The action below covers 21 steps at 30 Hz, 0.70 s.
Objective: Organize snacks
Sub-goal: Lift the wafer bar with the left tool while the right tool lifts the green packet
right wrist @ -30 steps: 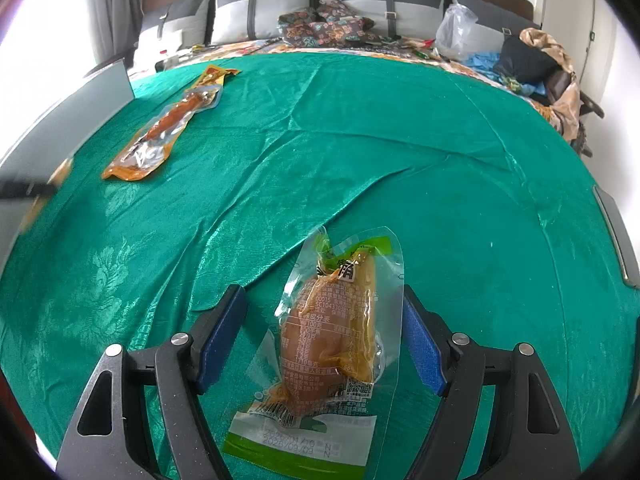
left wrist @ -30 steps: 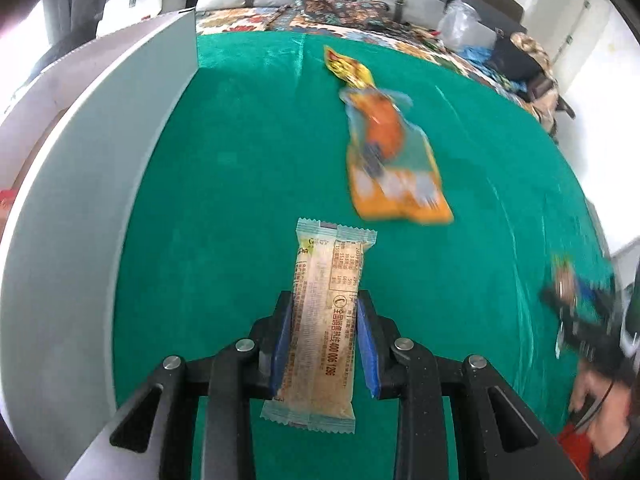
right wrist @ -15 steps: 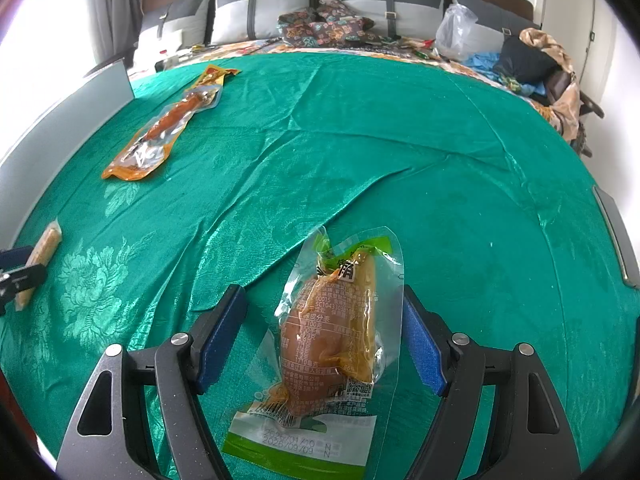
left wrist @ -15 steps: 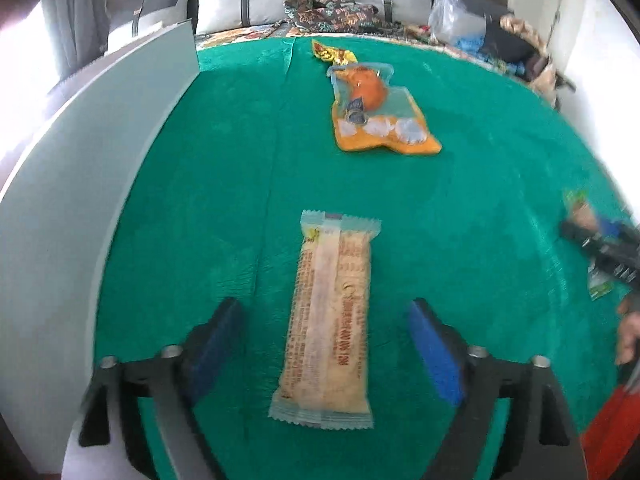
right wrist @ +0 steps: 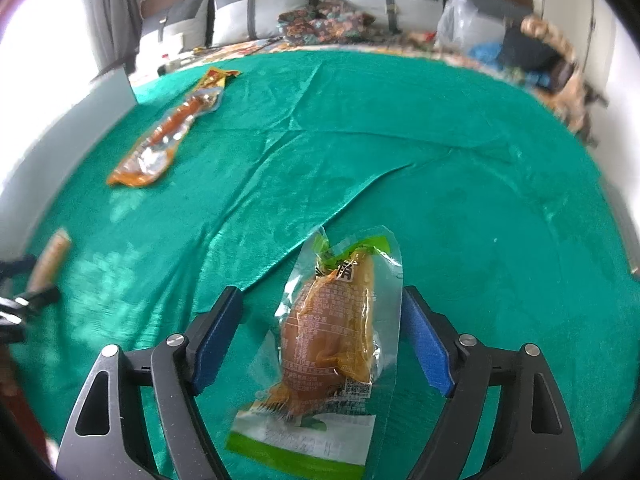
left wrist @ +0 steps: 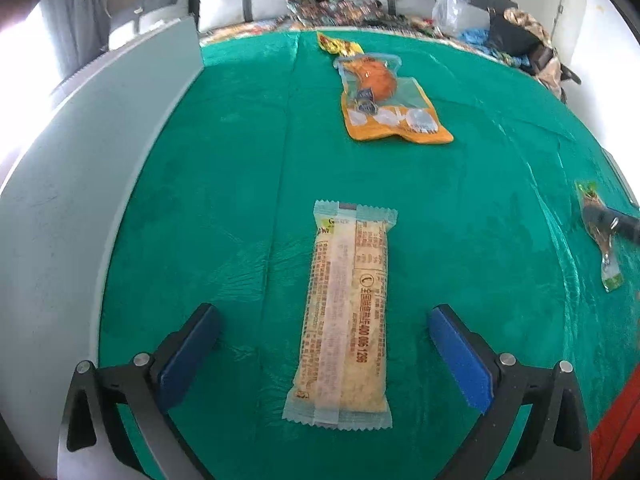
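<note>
Green cloth [left wrist: 224, 200] over bed | left gripper [left wrist: 324, 344] opening, beige bar [left wrist: 344, 316] lying free between pads, likely just set down | right gripper [right wrist: 322, 332] opening around green-edged pouch [right wrist: 332, 336], untouched | orange pouch [left wrist: 384, 104] at 12 o'clock

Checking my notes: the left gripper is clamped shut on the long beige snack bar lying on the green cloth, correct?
Not clamped. The left wrist view shows the left gripper opening, pads well clear of the snack bar, which does lie on the green cloth between them.

A beige snack bar [left wrist: 344, 316] with pale-teal ends, an orange pouch [left wrist: 384, 100] and a green-trimmed clear pouch [right wrist: 332, 332] lie on an emerald floral-damask cloth [right wrist: 440, 184].
</note>
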Motion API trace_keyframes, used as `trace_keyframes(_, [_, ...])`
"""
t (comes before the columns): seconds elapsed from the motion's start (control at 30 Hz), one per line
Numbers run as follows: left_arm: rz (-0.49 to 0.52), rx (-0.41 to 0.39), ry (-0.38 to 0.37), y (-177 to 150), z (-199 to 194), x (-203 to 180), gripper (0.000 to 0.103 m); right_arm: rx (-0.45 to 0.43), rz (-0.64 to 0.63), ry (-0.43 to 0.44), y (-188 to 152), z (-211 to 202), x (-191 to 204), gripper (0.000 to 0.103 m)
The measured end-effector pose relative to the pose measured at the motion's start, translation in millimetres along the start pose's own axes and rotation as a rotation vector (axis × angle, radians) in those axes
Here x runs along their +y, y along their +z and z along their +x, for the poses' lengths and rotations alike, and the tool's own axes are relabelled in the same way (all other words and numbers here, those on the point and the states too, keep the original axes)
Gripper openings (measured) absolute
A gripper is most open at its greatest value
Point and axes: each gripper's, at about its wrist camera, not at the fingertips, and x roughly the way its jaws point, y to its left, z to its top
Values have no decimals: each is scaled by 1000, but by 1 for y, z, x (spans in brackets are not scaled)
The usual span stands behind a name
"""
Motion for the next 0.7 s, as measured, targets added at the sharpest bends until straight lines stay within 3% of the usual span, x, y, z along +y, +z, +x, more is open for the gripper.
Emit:
trace_keyframes(0.1, [-43,13,-52,0,-5,9,102,59,215,182,10,-9,-36,82])
trace_keyframes(0.2, [-63,18,-73,-1,-7,14,99,124,328,159,21,-16,-59,83])
trace_keyframes(0.33, [-25,30,-27,-2,-7,8,89,292,258,110,27,-6,-36,83])
trace_keyframes(0.43, [15,7,-5,-1,-12,4,44,331,159,9,21,6,-6,81])
trace_keyframes(0.47, [11,11,-2,0,-14,5,28,319,119,-37,19,7,2,75])
trace_keyframes(0.5, [-5,24,-24,1,-15,8,28,315,86,-77,19,7,7,52])
trace_keyframes(0.53, [-34,27,-57,2,-16,13,28,293,66,-101,18,4,10,51])
trace_keyframes(0.6, [-78,14,-93,0,-23,21,28,284,112,-67,17,-4,5,36])
trace_keyframes(0.7, [-119,-7,-147,-2,-34,26,28,248,140,-30,16,-24,1,25])
